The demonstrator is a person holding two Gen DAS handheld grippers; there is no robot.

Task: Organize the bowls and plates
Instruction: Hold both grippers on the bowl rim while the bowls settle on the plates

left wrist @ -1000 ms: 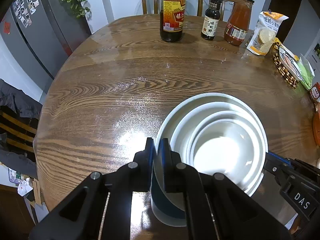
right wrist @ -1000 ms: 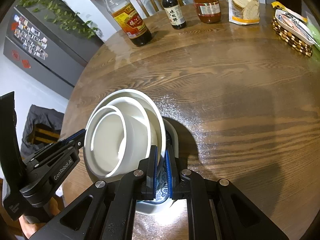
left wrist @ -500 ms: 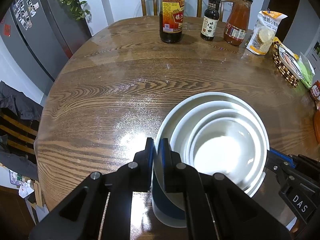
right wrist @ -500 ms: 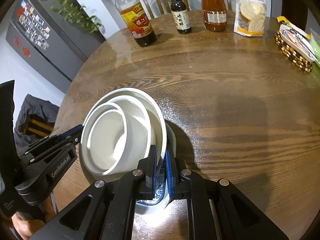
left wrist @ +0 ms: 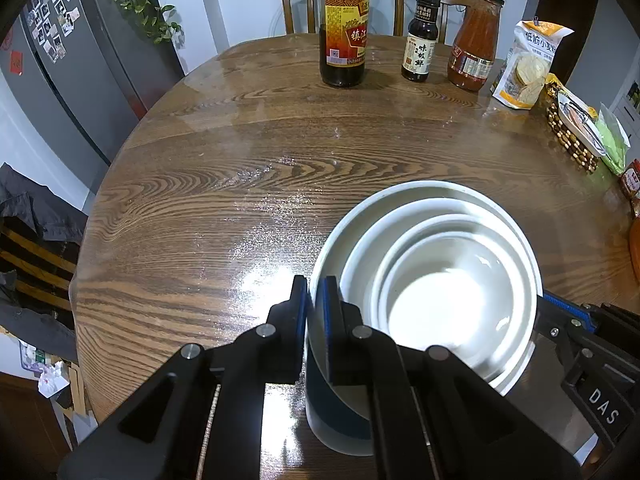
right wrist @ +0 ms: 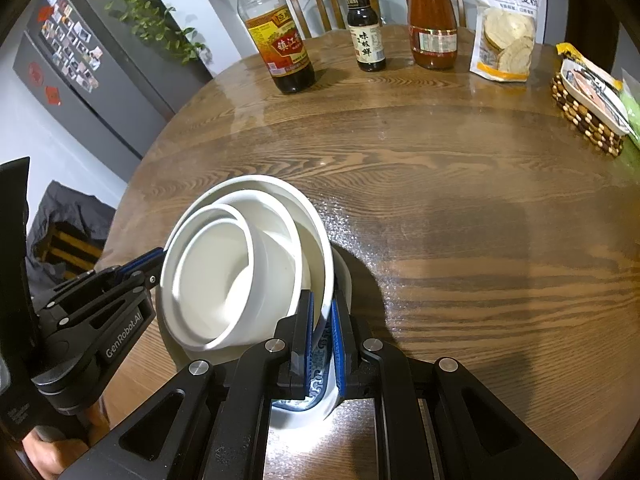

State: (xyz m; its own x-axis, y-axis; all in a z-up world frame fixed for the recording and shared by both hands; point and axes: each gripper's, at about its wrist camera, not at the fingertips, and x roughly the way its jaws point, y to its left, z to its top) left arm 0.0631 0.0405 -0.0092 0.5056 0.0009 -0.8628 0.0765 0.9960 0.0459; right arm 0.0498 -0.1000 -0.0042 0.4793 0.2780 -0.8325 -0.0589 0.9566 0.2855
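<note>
A stack of three nested white bowls (left wrist: 440,280) is held between both grippers near the front edge of the round wooden table (left wrist: 240,160). My left gripper (left wrist: 315,292) is shut on the left rim of the outermost bowl. My right gripper (right wrist: 322,304) is shut on the opposite rim, where the stack (right wrist: 224,272) looks tilted. Under the stack is a bowl with a blue pattern (left wrist: 336,420), its patterned wall showing between the right fingers (right wrist: 304,408). Each view shows the other gripper at the stack's far side: the right gripper (left wrist: 544,300) and the left gripper (right wrist: 160,256).
At the table's far side stand a dark vinegar bottle (left wrist: 344,40), a small soy bottle (left wrist: 420,40) and a red sauce jar (left wrist: 474,48). A cracker bag (left wrist: 528,68) and a beaded tray of packets (left wrist: 572,128) are at the right. A grey fridge (left wrist: 60,60) is beyond the left edge.
The right gripper has rolled a little, so the table and bottles look more upright in its view. Both grippers keep their grip on the bowl stack. The left view has hardly shifted.
</note>
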